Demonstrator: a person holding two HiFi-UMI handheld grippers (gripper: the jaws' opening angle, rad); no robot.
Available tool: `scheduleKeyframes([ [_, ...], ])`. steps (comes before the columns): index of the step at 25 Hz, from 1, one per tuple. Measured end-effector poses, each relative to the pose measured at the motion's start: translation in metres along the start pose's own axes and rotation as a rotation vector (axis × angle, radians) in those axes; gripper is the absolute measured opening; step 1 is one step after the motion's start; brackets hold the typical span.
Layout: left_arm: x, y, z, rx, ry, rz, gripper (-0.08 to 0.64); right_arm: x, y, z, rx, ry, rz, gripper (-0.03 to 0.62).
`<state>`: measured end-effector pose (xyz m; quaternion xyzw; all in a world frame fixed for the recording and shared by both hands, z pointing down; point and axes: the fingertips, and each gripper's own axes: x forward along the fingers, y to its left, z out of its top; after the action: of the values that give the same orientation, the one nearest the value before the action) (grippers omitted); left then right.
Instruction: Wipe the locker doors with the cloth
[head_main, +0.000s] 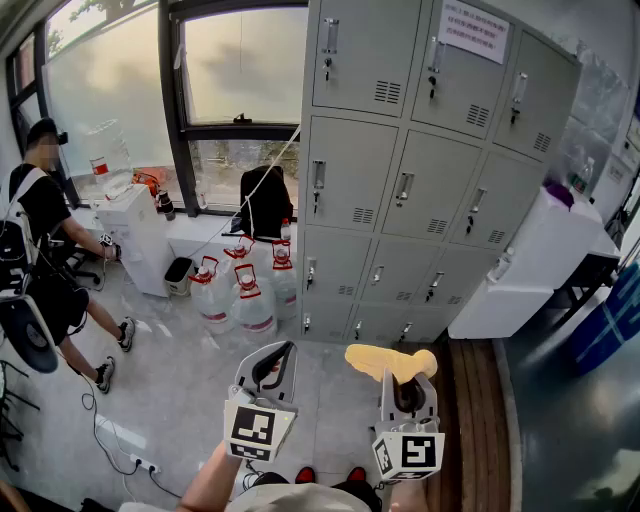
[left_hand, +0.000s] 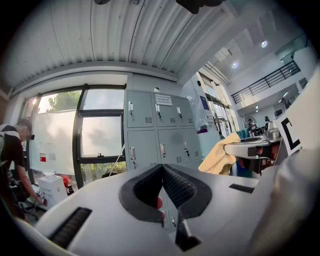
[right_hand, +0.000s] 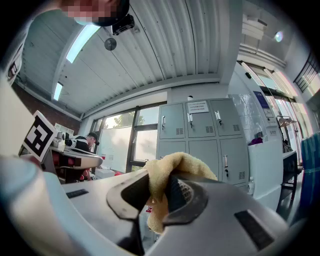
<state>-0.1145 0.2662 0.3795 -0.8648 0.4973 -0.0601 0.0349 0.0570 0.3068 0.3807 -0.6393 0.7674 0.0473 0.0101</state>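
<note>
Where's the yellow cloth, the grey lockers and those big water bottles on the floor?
yellow cloth (head_main: 385, 362), head view, middle of the bunched fold.
grey lockers (head_main: 350, 165), head view, face of the left door in the second row from the top.
water bottles (head_main: 255, 312), head view, clear body of the front bottle.

**Yellow cloth bunched, grey locker doors shut**

The cloth (head_main: 388, 360), pale yellow and soft, is crumpled and pinched in the right claw (right_hand: 161, 186), with one fold hanging below. It is well apart from the locker doors (head_main: 400, 180), which are grey and all shut. One top door bears a paper notice (head_main: 473, 28).
</note>
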Motion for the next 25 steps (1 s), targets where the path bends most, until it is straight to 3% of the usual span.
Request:
scheduleKeyframes([
  [14, 0.037, 0.014, -0.014, -0.013, 0.028, 0.013, 0.021, 0.040, -0.010, -0.017, 0.030, 0.009, 0.028, 0.067],
  [25, 0.143, 0.066, -0.005, 0.000, 0.029, 0.084, 0.021, 0.162, -0.046, -0.030, 0.054, -0.019, 0.087, 0.067],
])
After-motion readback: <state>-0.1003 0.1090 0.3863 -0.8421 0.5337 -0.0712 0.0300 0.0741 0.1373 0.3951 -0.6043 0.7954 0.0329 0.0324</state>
